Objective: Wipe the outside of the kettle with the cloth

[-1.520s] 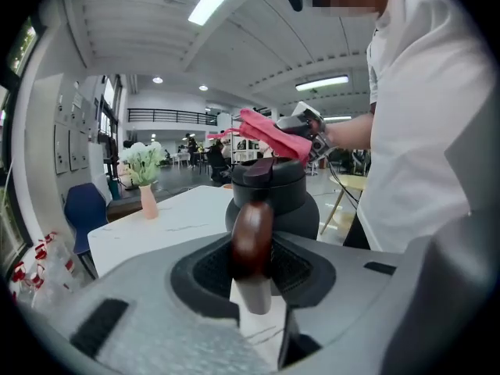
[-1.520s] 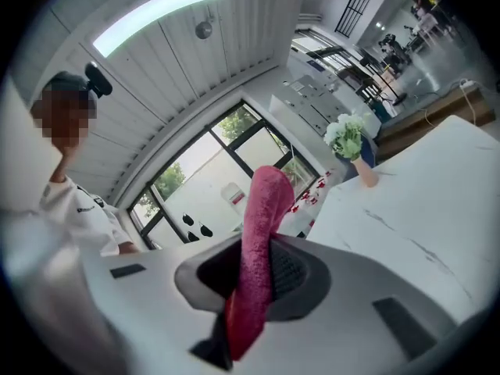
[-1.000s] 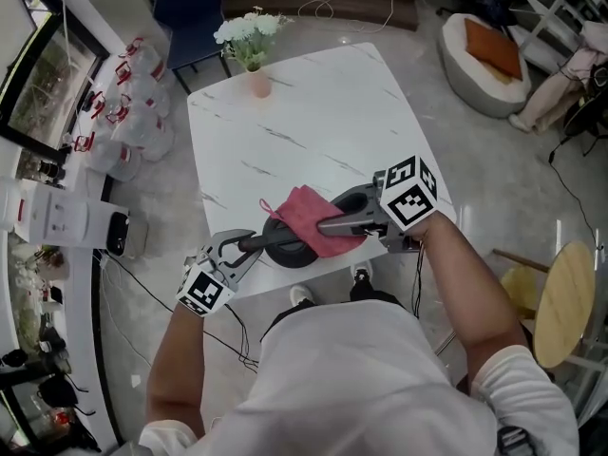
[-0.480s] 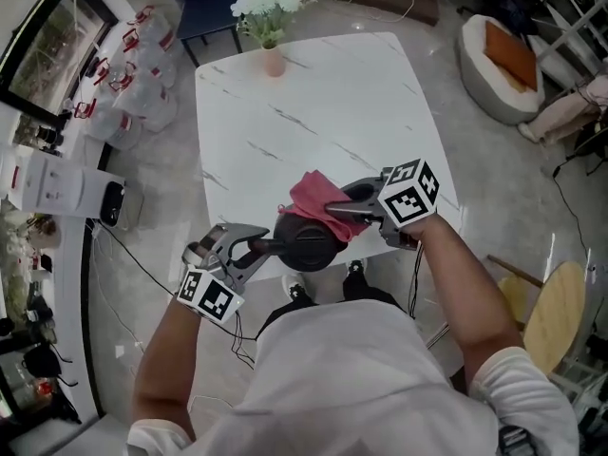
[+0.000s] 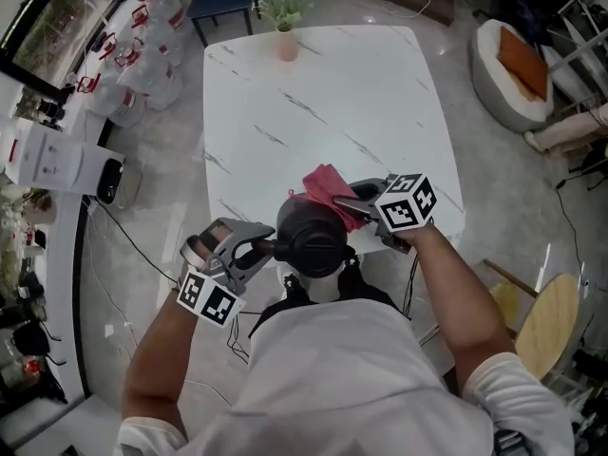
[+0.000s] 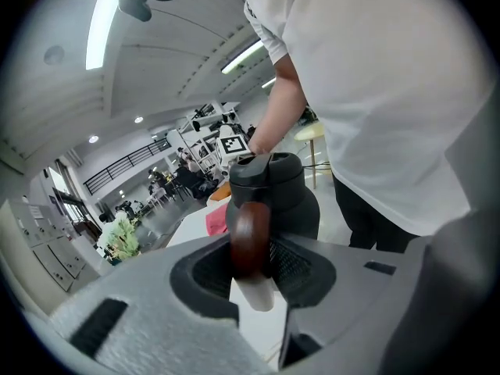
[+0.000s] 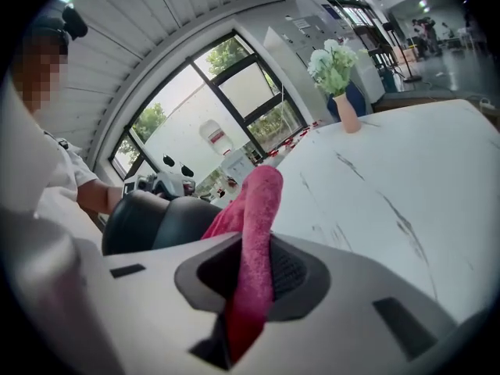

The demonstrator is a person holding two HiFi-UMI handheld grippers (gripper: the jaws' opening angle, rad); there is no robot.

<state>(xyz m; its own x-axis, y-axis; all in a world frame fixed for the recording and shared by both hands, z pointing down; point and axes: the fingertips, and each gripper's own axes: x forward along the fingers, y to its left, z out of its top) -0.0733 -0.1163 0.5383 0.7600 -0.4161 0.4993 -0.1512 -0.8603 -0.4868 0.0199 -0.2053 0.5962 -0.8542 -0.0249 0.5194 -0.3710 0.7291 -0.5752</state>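
Pink cloth [image 7: 255, 209] sits clamped in right claw [image 7: 251, 283], left claw [image 6: 251, 266] clamped on kettle handle [image 6: 250, 237].

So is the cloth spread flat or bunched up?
Bunched up: the cloth runs as a folded ridge through the right gripper's shut jaws, its loose end crumpled against the kettle.

Bright, even light throughout. The white marble-veined bench [image 5: 323, 93] gleams palely. Tall dark-framed windows [image 7: 234, 92] pour in daylight, and a long white ceiling strip light [image 6: 105, 14] glares. Both gripper views bow strongly, with black corners and a soft foreground.
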